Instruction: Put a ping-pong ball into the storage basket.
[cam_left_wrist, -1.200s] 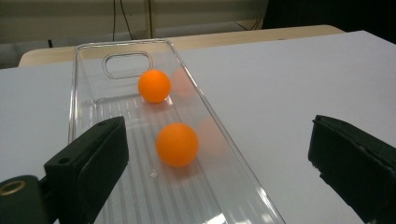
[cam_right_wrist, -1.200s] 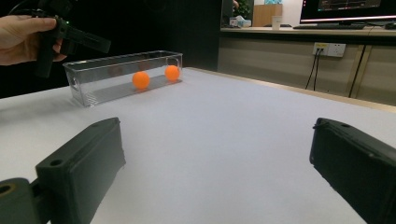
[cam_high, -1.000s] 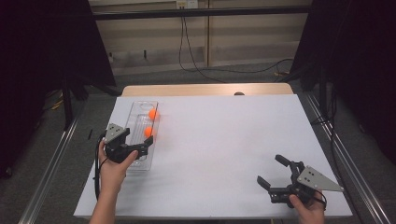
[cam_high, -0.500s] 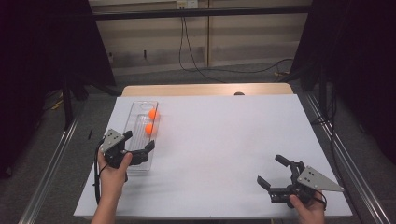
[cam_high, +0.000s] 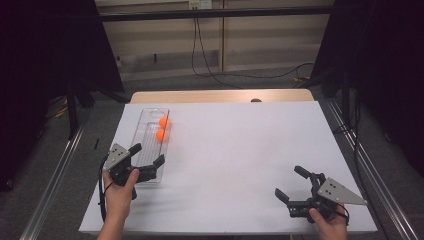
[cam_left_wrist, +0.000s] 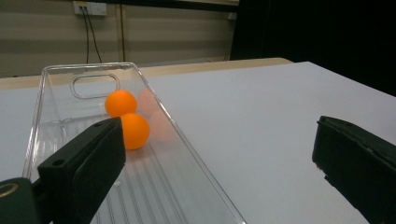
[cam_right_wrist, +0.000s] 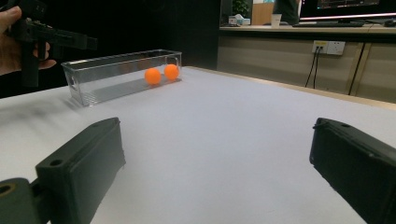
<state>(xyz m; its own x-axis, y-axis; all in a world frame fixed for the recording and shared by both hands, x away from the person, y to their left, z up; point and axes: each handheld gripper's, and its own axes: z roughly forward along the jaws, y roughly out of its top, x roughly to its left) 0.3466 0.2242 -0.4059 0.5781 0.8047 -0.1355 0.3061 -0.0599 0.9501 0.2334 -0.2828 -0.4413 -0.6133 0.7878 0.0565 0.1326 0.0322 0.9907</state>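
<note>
A clear plastic tray (cam_high: 146, 150) lies lengthwise on the left of the white table (cam_high: 240, 150). Two orange balls (cam_high: 162, 128) rest touching each other in its far half, also seen as balls (cam_left_wrist: 127, 119) and balls (cam_right_wrist: 161, 73) in the gripper views. My left gripper (cam_high: 148, 158) is open and held over the tray's near end, with nothing between its jaws. Near the front right corner my right gripper (cam_high: 289, 184) is open and empty, low over the table, pointing left toward the tray (cam_right_wrist: 121, 74).
A wooden strip (cam_high: 220, 96) runs along the table's far edge. Metal rails (cam_high: 55, 170) flank the table on both sides. Cables (cam_high: 215, 70) lie on the floor behind. Black curtains stand at left and right.
My left gripper has drawn back along the tray toward its near end, away from the balls. The right gripper has stayed in place.
</note>
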